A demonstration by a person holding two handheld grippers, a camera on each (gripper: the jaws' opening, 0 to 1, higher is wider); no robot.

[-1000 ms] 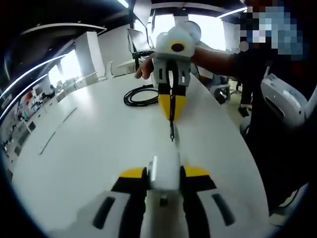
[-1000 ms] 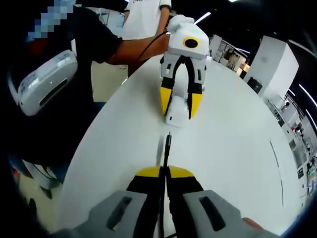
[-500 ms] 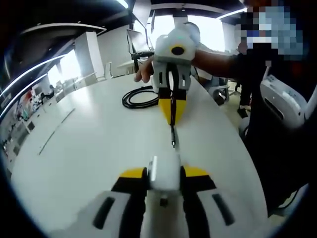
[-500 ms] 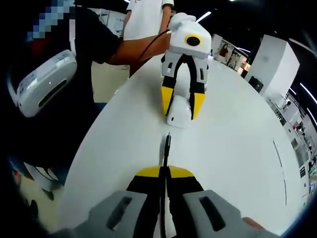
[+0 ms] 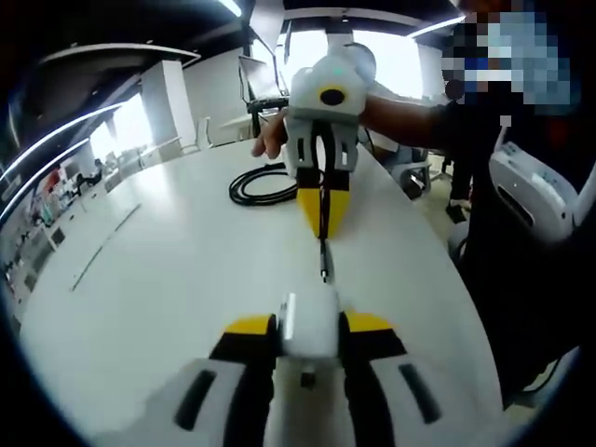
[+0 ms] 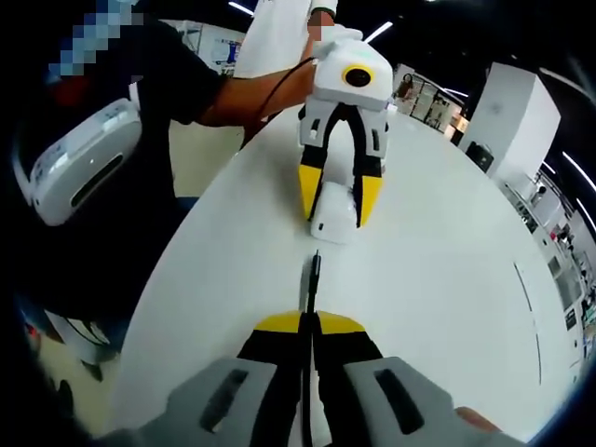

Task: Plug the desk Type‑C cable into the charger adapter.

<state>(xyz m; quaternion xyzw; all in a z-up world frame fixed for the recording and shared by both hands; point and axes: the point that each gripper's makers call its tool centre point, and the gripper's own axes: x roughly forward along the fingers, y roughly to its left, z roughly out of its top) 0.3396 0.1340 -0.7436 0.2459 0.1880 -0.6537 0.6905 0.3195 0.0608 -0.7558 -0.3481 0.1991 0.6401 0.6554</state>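
Observation:
My left gripper (image 5: 310, 326) is shut on the white charger adapter (image 5: 310, 312), which sits upright between its yellow-tipped jaws just above the white table (image 5: 177, 270). Facing it, my right gripper (image 5: 323, 216) is shut on the black Type-C cable, whose plug (image 5: 323, 268) points at the adapter across a small gap. In the right gripper view, my right gripper (image 6: 312, 323) pinches the cable and the plug (image 6: 315, 267) sticks out forward. Beyond it, the left gripper (image 6: 338, 207) holds the adapter (image 6: 333, 222). The rest of the cable lies coiled (image 5: 264, 182) farther back.
A person in a dark shirt (image 5: 521, 242) stands at the table's curved edge (image 5: 456, 279), arms reaching to both grippers. Another person in a white shirt (image 6: 279, 42) stands behind. A white pillar (image 6: 512, 116) and office desks lie past the table.
The right gripper has brought the plug a little closer to the adapter. The left gripper and adapter have stayed nearly still.

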